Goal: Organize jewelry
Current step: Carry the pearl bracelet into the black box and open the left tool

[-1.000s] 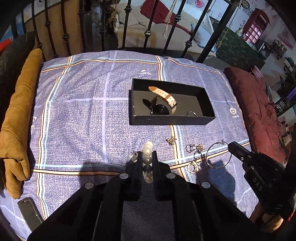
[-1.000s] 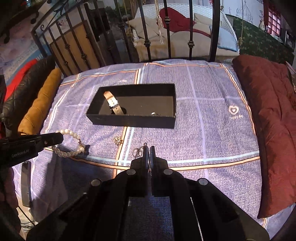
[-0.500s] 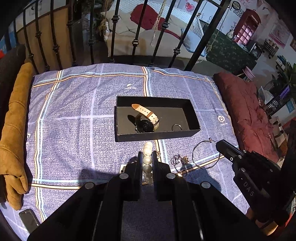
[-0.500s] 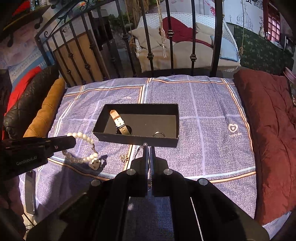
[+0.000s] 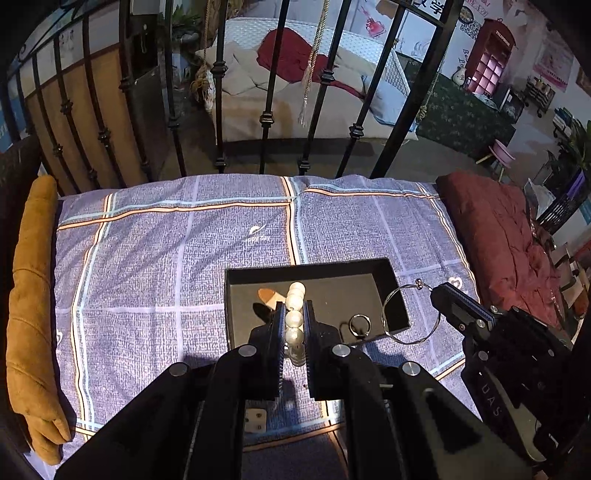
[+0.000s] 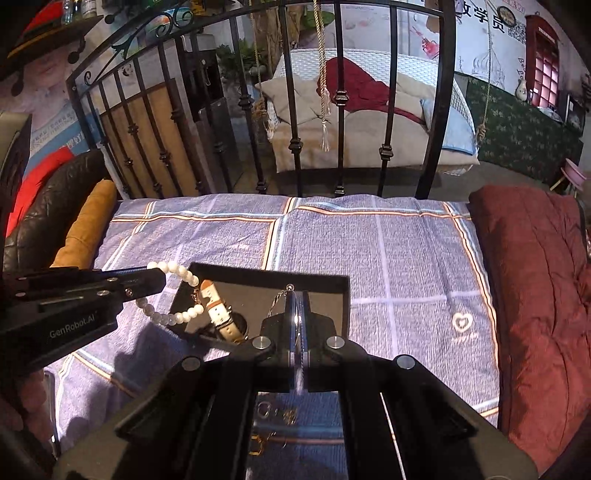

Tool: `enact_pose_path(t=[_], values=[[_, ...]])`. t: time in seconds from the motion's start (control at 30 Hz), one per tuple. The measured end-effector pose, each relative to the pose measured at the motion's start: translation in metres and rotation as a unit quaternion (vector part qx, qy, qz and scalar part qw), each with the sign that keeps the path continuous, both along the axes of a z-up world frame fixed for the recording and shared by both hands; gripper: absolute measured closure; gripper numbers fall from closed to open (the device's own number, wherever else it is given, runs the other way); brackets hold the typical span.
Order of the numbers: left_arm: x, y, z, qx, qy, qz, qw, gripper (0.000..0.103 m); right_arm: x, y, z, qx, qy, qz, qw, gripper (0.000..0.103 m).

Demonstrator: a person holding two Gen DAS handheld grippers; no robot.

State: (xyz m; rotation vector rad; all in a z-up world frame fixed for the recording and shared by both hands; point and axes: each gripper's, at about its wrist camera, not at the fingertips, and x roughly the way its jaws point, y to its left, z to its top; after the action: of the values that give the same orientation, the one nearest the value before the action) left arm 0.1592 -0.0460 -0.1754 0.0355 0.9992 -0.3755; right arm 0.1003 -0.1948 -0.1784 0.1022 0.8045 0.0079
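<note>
Left tool [image 5: 294,325] clamped on pearl bracelet [image 6: 173,291], right tool [image 6: 296,314] pinching wire hoop [image 5: 410,314] — both above black box [image 5: 384,269].

Left gripper [image 6: 159,282] body, lower left of right wrist view: "GenRobot.AI"
Right gripper [image 5: 437,291] body, lower right of left wrist view: "DAS", partly hidden
Wall poster [image 6: 480,18], upper right: Chinese characters "文学员", cut off

One box [image 5: 397,301], one watch [image 6: 221,314], one ring [image 5: 359,325], two bracelets [image 6: 177,291].
</note>
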Motion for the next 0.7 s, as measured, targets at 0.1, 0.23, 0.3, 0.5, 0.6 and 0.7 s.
enact_pose_path(t=[0.1,0.23,0.3,0.5,0.6,0.7], values=[[0.012,-0.007,-0.005,0.011,-0.005,-0.001,0.9999,0.094,0.011,-0.002,-0.002,-0.004,-0.002,-0.002,1.000,0.100],[0.024,-0.014,-0.017,0.021,0.004,0.003,0.9998,0.092,0.027,-0.005,-0.009,-0.001,0.010,-0.002,1.000,0.100],[0.027,-0.015,-0.021,0.026,0.005,0.007,0.9996,0.075,0.035,-0.008,-0.015,0.006,0.026,-0.004,1.000,0.100],[0.029,-0.010,-0.023,0.039,0.004,0.023,0.9990,0.057,0.038,-0.012,-0.024,0.003,0.041,-0.009,0.999,0.099],[0.025,0.002,-0.023,0.045,0.007,0.035,0.9984,0.051,0.031,-0.015,-0.025,-0.006,0.047,-0.015,0.999,0.085],[0.013,0.017,-0.024,0.057,0.007,0.046,0.9973,0.043,0.013,-0.019,-0.024,-0.015,0.030,-0.030,0.999,0.028]])
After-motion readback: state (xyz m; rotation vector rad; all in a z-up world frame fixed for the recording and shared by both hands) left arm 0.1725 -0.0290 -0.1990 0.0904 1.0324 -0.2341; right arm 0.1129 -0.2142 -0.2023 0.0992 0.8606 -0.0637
